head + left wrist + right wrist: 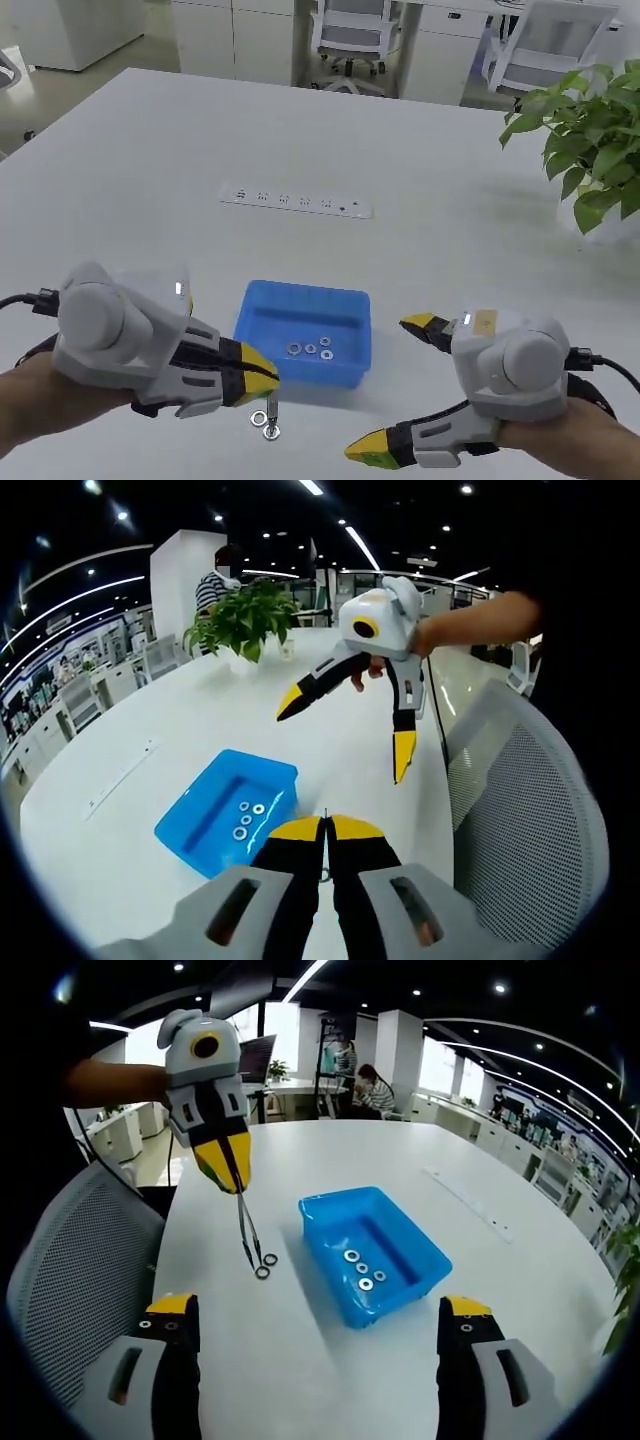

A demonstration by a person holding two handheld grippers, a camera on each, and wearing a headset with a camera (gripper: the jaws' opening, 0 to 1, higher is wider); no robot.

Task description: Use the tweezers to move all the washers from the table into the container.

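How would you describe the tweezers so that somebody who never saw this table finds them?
On the white table, find the blue container; beside its near wall hangs the left gripper, shut on the tweezers. They are the thin metal prongs reaching down from its jaws toward two loose washers, the slimmest thing there.

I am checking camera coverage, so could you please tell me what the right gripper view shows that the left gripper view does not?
Right gripper view: two loose washers on the table, by the tips of the tweezers in the left gripper. Left gripper view: the open right gripper. Both: the blue container holding four washers.
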